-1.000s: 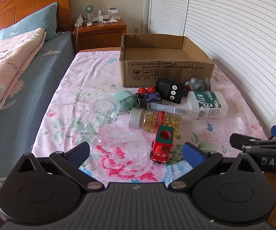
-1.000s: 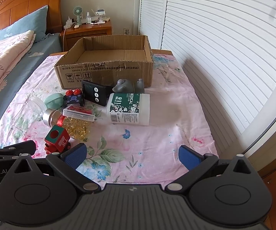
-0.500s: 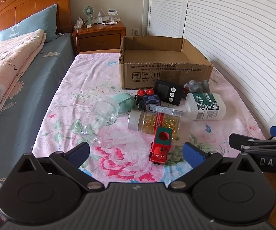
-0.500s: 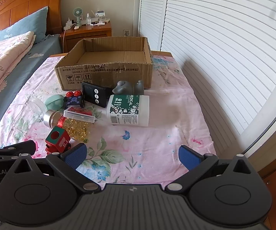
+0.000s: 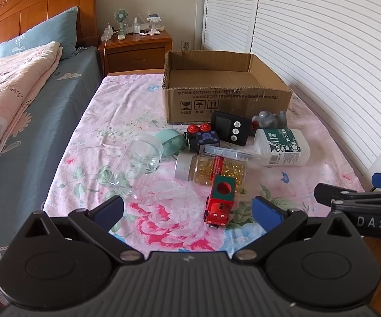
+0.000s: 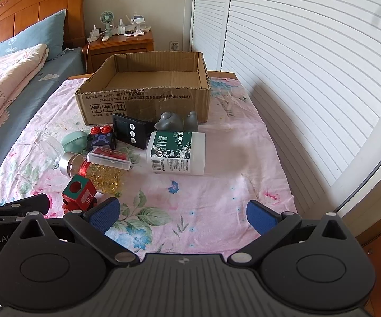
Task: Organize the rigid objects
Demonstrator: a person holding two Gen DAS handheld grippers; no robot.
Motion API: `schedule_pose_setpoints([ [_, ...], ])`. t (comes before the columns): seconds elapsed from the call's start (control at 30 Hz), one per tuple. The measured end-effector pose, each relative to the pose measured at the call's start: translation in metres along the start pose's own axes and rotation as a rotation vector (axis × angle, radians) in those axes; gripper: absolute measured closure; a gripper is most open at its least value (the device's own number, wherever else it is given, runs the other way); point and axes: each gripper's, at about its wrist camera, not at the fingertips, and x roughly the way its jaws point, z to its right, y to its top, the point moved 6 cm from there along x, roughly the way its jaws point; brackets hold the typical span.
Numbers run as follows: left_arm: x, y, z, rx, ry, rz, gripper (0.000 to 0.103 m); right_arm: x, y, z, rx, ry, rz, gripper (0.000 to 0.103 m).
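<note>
An open cardboard box [image 5: 227, 100] [image 6: 143, 100] stands empty at the far end of the floral table. In front of it lie a red toy train [image 5: 221, 202] [image 6: 79, 192], a jar of yellow capsules [image 5: 211, 169] [image 6: 95, 170], a white medical bottle [image 5: 281, 146] [image 6: 177, 153], a black timer [image 5: 230, 128] [image 6: 129, 130], a dark toy block with red knobs [image 5: 202, 137] [image 6: 101, 138], a clear jar [image 5: 144, 153], a mint case [image 5: 170, 141] and a grey figure [image 5: 268, 119] [image 6: 176, 121]. My left gripper [image 5: 187, 211] and right gripper [image 6: 181, 215] are open and empty, hovering at the near edge.
A bed with blue sheet [image 5: 32, 121] lies left. A wooden nightstand [image 5: 137, 50] with a small fan stands behind. White louvred doors [image 5: 322, 52] run along the right. A clear flat case [image 6: 108, 157] rests on the capsule jar.
Both grippers have drawn back and risen slightly, so the objects sit a little farther away. Nothing on the table has moved.
</note>
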Motion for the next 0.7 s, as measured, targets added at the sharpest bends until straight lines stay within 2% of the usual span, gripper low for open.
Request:
schedule_pose_setpoints([
  [0.7,0.0039,0.0055,0.0013,0.031,-0.047,0.027,0.001,0.0019,0.0063,-0.0009,-0.019,0.007,0.023,0.000],
])
